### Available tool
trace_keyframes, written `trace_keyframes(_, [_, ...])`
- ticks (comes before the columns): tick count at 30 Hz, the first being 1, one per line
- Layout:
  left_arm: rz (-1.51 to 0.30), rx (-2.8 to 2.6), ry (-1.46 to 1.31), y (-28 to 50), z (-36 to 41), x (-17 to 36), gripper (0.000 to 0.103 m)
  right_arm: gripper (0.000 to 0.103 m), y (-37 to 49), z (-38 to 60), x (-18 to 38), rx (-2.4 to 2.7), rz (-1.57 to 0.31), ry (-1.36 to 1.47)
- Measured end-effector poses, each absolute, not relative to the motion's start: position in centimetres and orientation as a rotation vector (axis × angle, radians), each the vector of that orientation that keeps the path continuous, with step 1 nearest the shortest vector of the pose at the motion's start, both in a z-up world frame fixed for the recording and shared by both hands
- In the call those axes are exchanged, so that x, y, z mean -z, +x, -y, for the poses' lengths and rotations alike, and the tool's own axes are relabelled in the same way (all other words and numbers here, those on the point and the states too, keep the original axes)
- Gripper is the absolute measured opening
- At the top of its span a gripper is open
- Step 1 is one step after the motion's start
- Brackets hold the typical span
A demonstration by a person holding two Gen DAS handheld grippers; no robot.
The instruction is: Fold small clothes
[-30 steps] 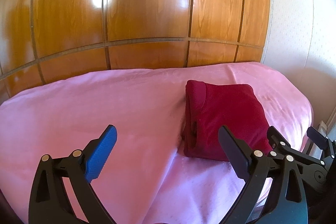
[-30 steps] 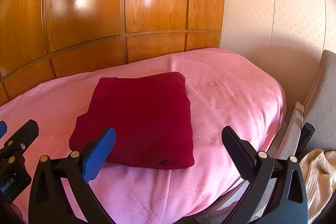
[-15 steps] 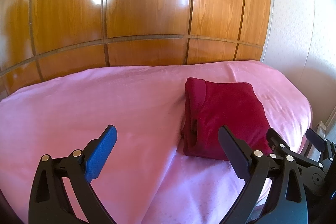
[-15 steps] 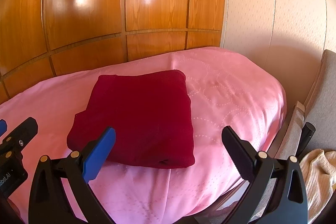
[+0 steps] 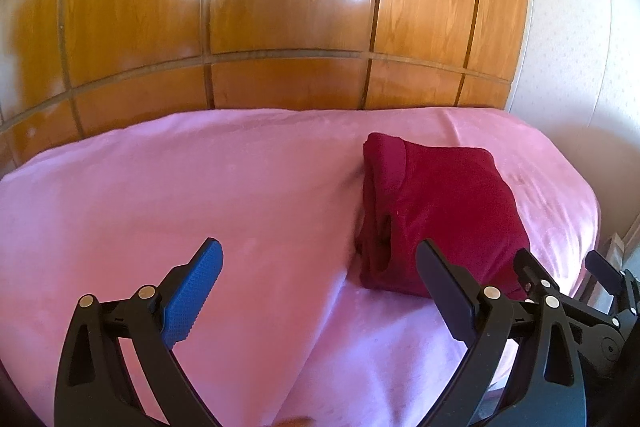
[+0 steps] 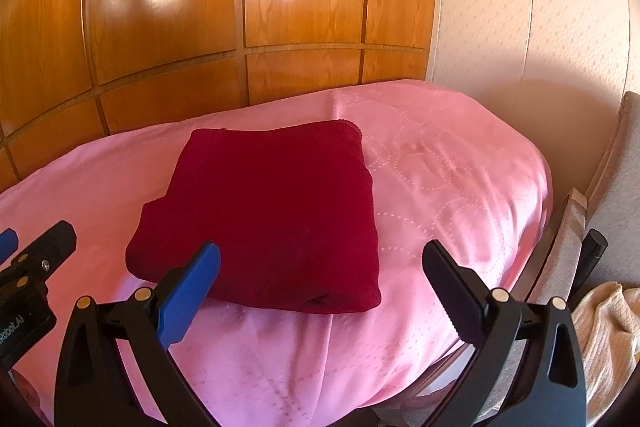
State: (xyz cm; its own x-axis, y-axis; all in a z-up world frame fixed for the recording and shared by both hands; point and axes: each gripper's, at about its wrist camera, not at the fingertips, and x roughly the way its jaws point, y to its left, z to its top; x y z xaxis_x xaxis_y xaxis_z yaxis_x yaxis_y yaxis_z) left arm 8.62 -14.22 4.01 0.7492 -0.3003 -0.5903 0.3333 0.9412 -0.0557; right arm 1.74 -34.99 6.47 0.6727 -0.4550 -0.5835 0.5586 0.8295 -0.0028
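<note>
A dark red garment (image 5: 436,211) lies folded into a compact rectangle on the pink bed cover (image 5: 200,187), toward its right end. It also shows in the right wrist view (image 6: 272,211). My left gripper (image 5: 320,267) is open and empty, held above the cover to the left of and in front of the garment. My right gripper (image 6: 320,263) is open and empty, held just in front of the garment's near edge. The right gripper (image 5: 600,291) also shows at the lower right of the left wrist view.
A glossy wooden panelled wall (image 5: 280,7) stands behind the bed. A pale wall (image 6: 520,27) closes the right side. A grey chair (image 6: 616,187) with a cream knitted cloth (image 6: 604,339) stands beyond the bed's right edge.
Both grippers have drawn back and lifted slightly from the garment. The folded garment has not moved.
</note>
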Motion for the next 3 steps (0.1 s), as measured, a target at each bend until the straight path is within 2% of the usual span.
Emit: trace_keyframes(3, [-0.627,0.339,0.058,8.43,14.14,-3.92,0.096,0.101,1.76,34.95,-6.54,0.569,-0.599,0.185])
